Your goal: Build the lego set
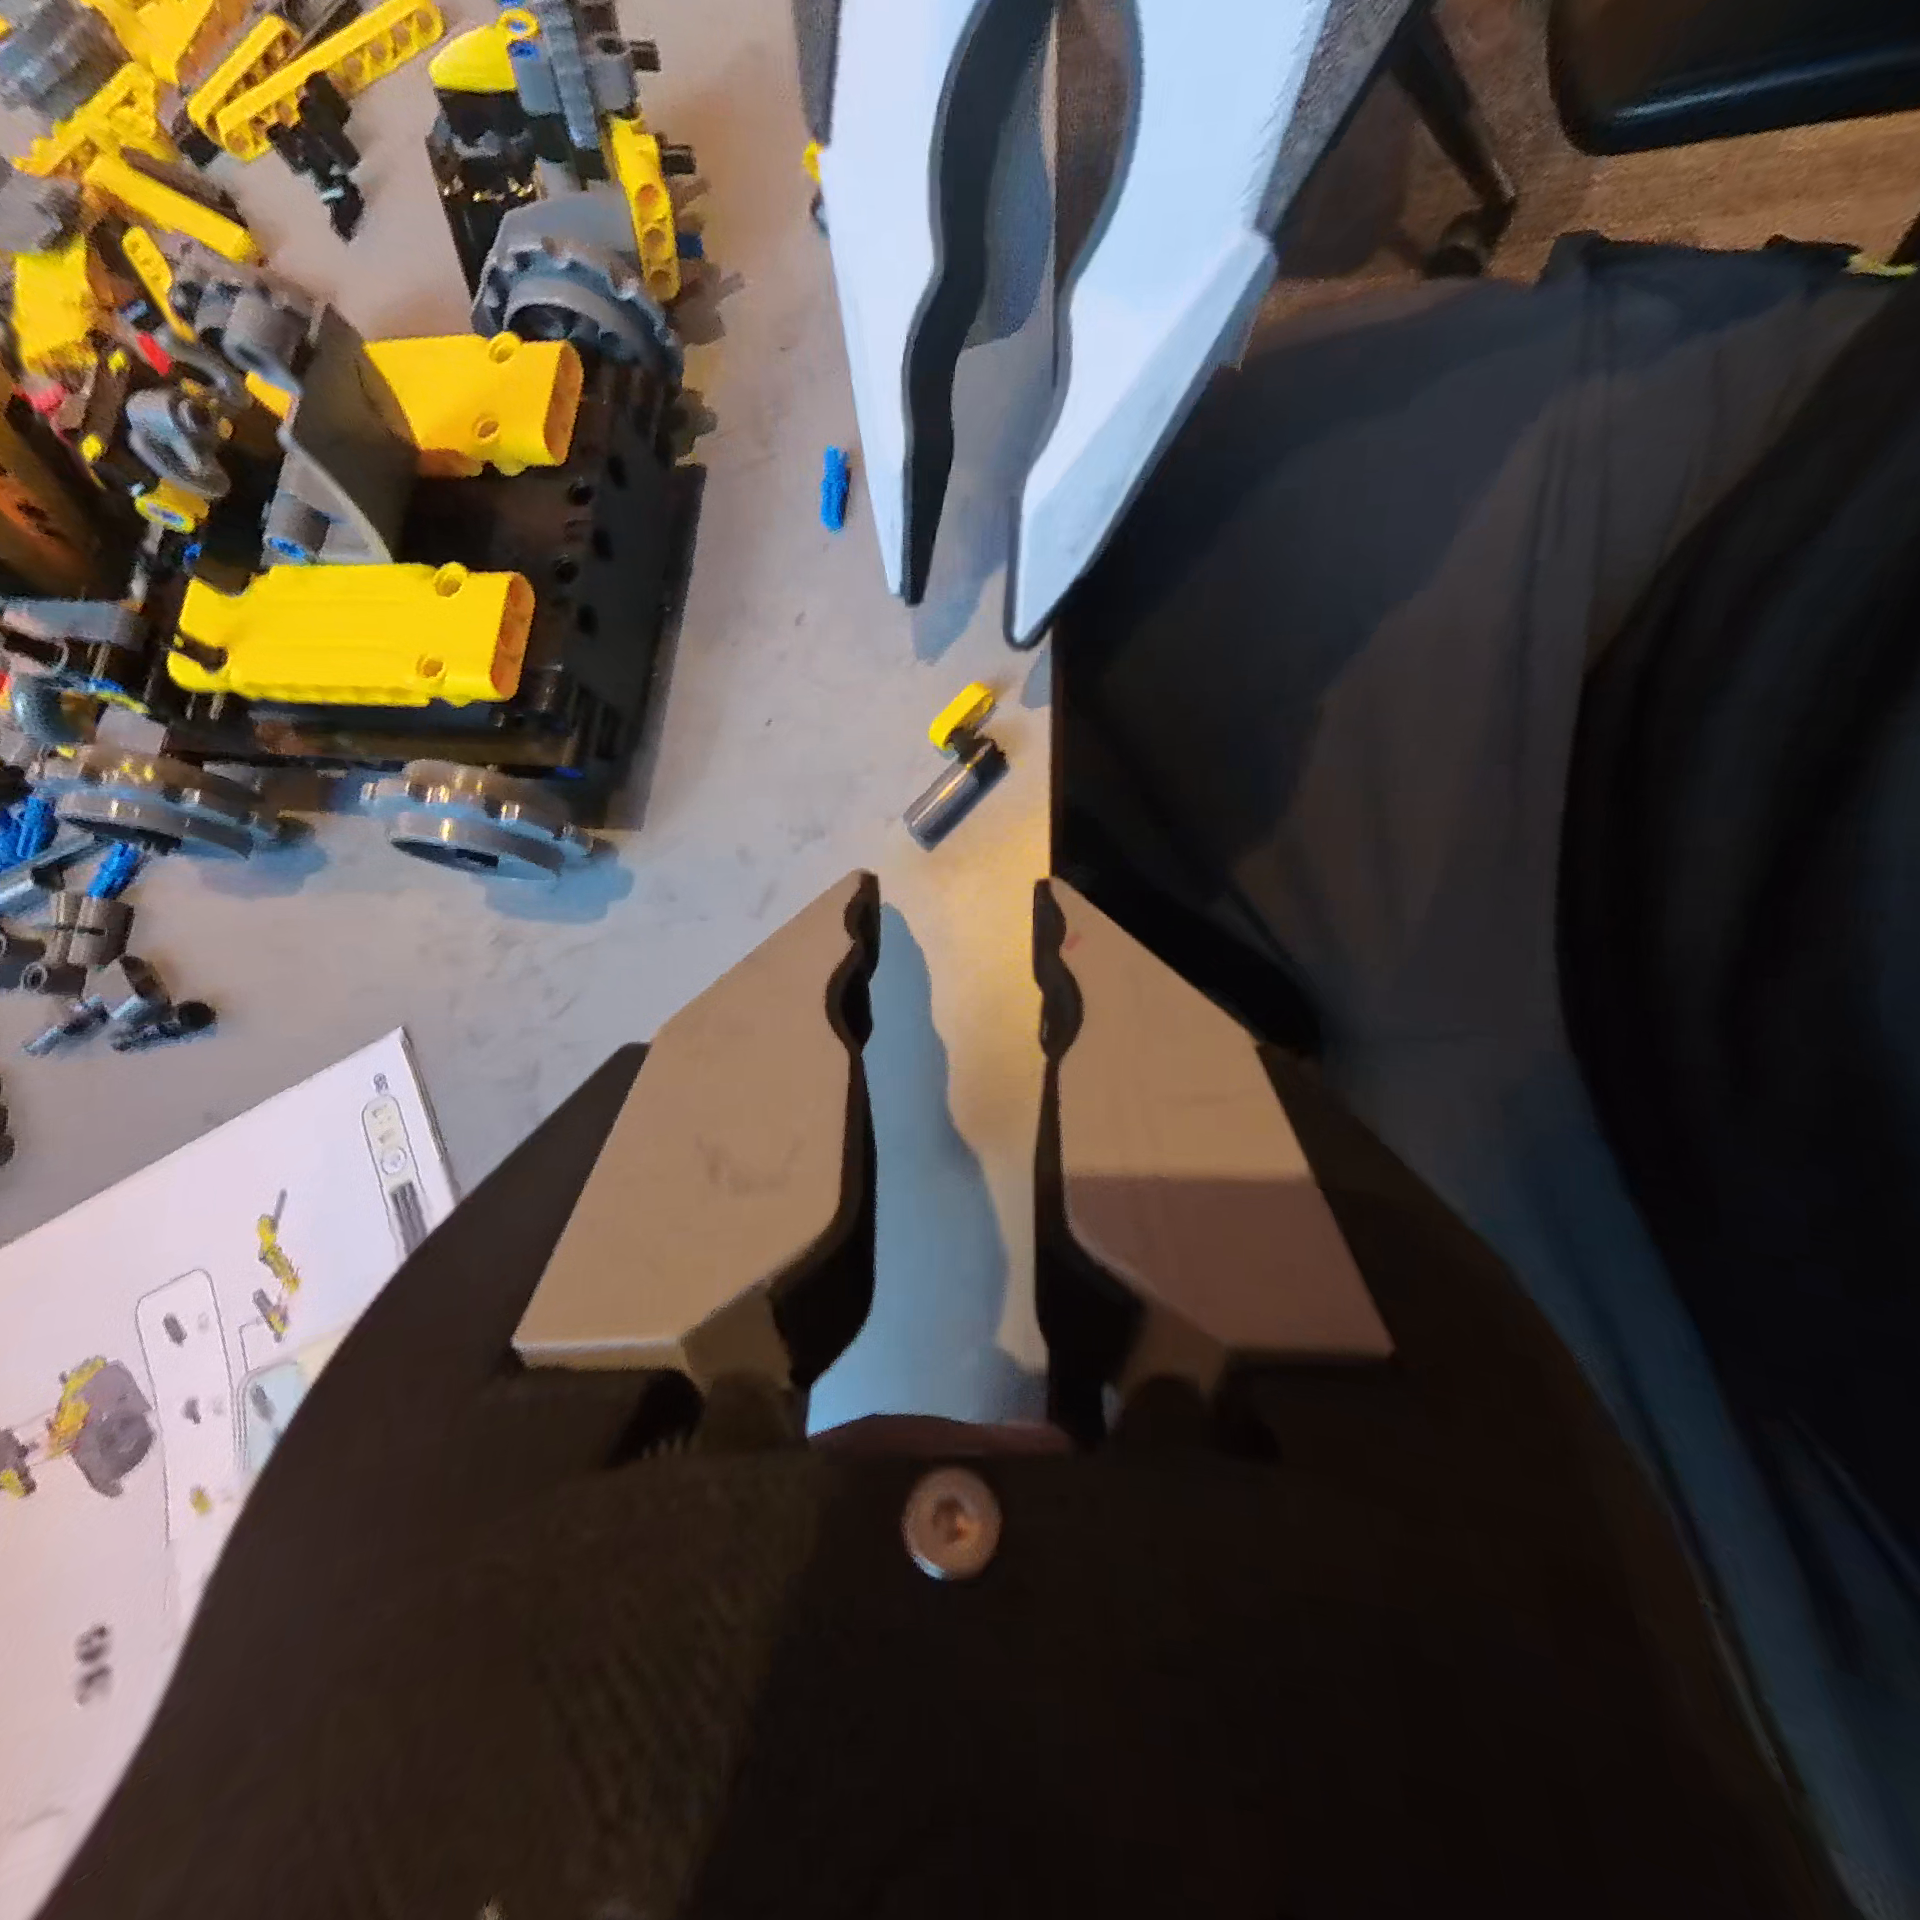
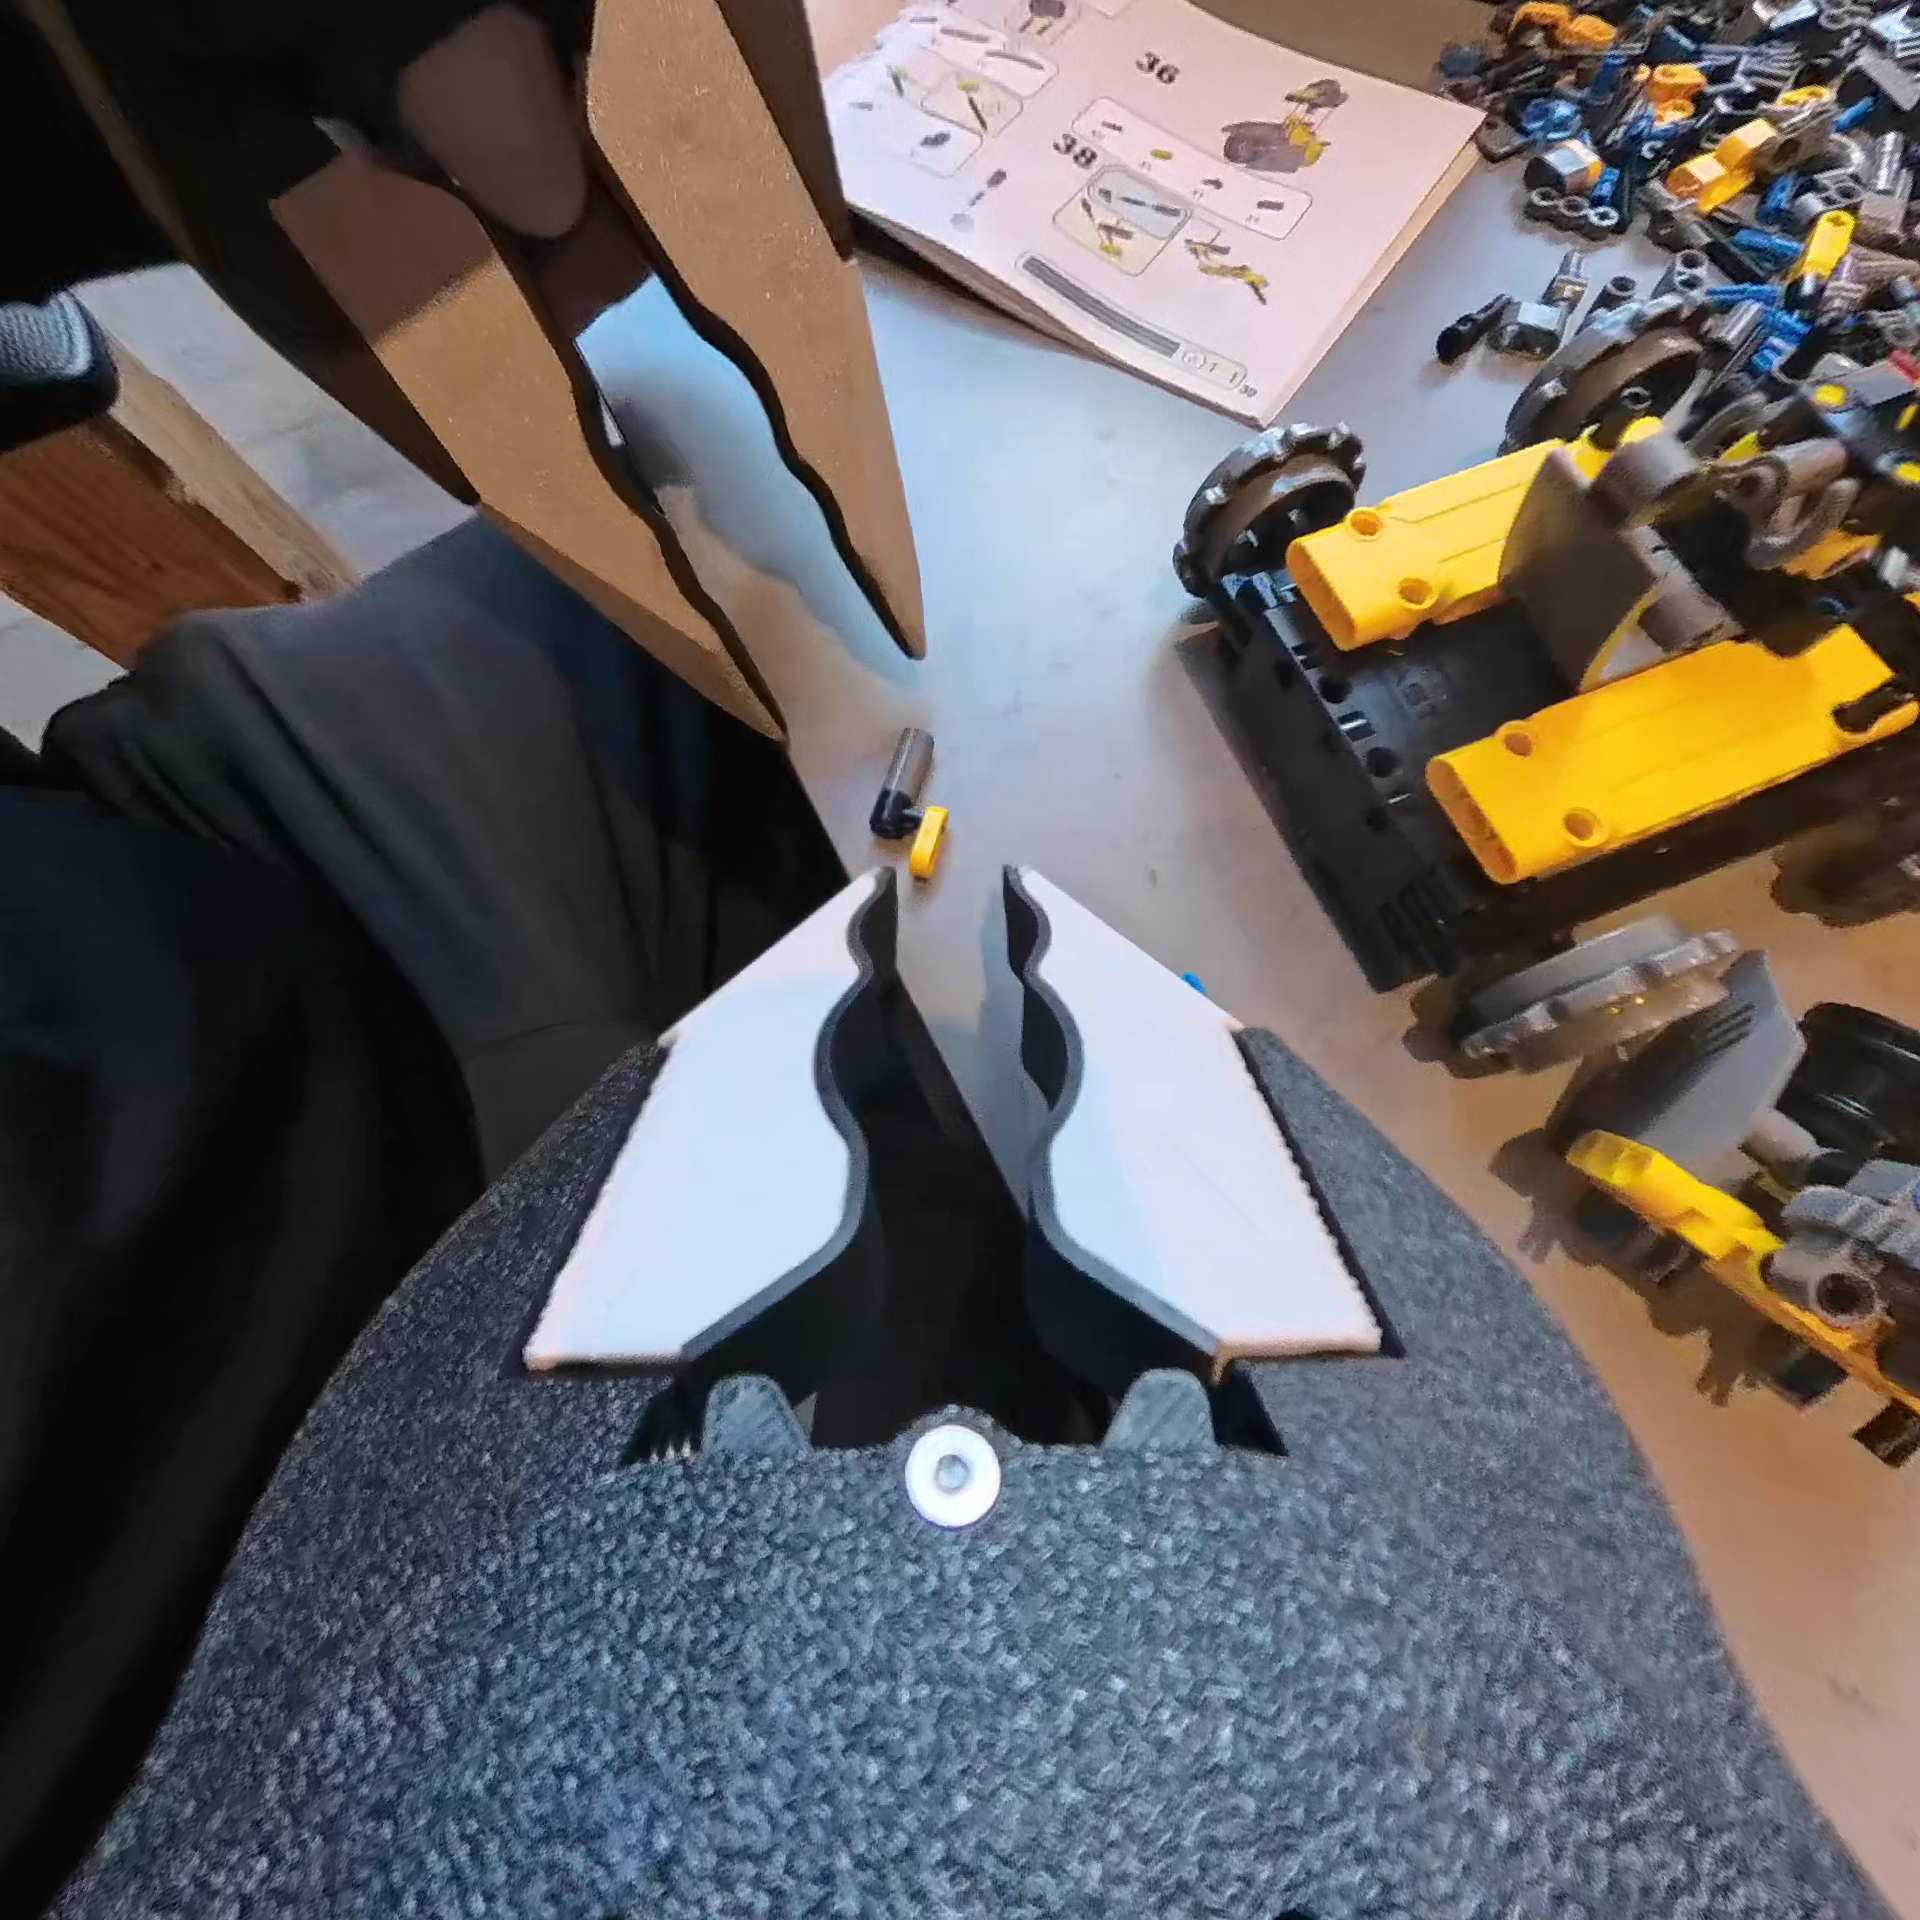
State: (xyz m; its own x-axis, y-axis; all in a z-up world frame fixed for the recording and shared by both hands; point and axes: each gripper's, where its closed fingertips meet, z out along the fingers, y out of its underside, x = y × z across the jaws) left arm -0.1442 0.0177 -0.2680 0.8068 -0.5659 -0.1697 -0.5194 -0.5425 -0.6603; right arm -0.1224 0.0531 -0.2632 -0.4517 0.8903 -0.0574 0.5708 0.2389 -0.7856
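Both grippers, left (image 1: 956, 883) and right (image 2: 948, 873), hover empty, jaws slightly parted, over a small pin (image 1: 956, 769) mid-frame; the model (image 1: 416, 582) is cut off at the left edge.

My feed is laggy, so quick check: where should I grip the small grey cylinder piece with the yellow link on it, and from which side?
Probably the grey barrel of the small cylinder piece, fingers across its width. It lies flat near the table edge, its sides clear, the yellow link at one end. The right gripper, open, is nearest; come from above.
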